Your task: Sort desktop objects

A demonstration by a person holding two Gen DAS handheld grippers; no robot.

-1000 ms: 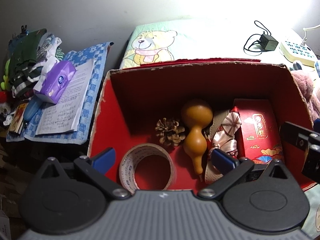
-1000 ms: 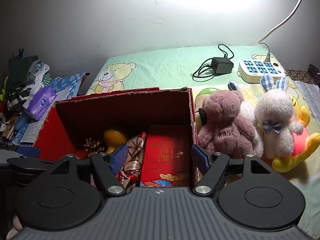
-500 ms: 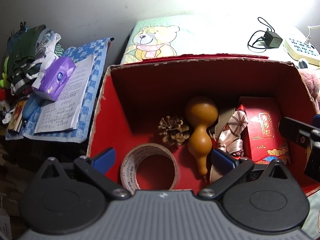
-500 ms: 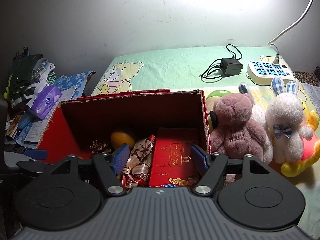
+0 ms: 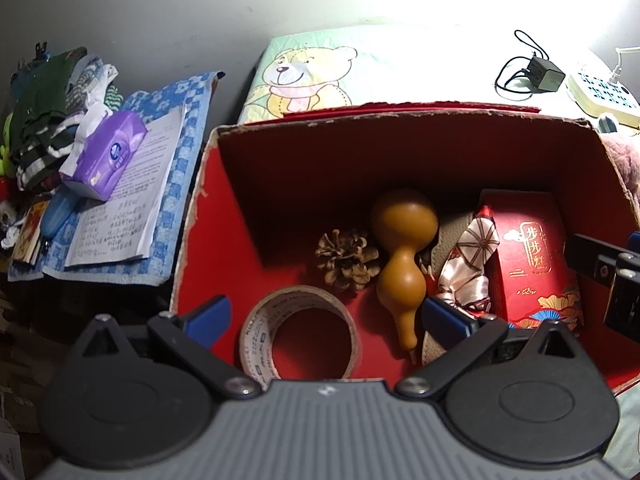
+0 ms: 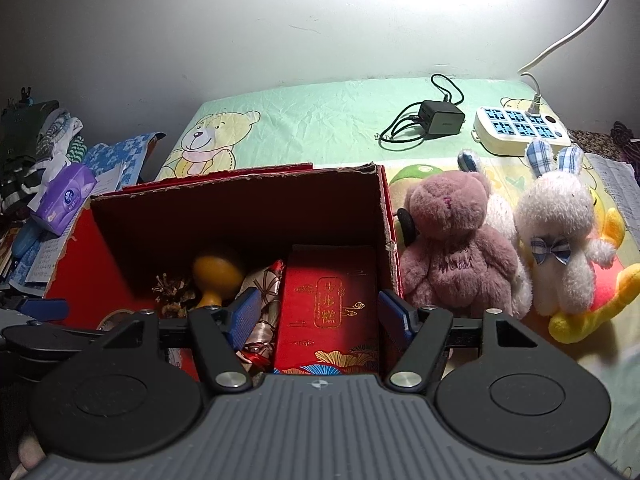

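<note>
Left wrist view looks down into a red box (image 5: 208, 216) with torn cardboard rims. Inside lie a tape roll (image 5: 300, 332), a pine cone (image 5: 346, 258), a gourd (image 5: 402, 256), a patterned silk pouch (image 5: 468, 264) and a red packet (image 5: 532, 256) printed with gold Chinese characters (too stylised for me to read) above a fan motif. The left gripper (image 5: 326, 316) hangs spread wide over the tape roll, gripping nothing. The tape's printed lettering is too small to make out.

The right gripper (image 6: 320, 312) is likewise parted and empty, its blue pads flanking the red packet (image 6: 332, 300). Bare red floor shows only at the box's left, behind the tape; the right half is packed tight. Just outside the box's right wall sit a pink bear (image 6: 452, 240) and a white rabbit (image 6: 560, 236), touching each other. Beyond them the green sheet (image 6: 320, 116) is open up to a charger (image 6: 440, 118) and power strip (image 6: 520, 130). Left of the box, a purple tissue pack (image 5: 110, 152) rests on handwritten pages (image 5: 132, 200).
</note>
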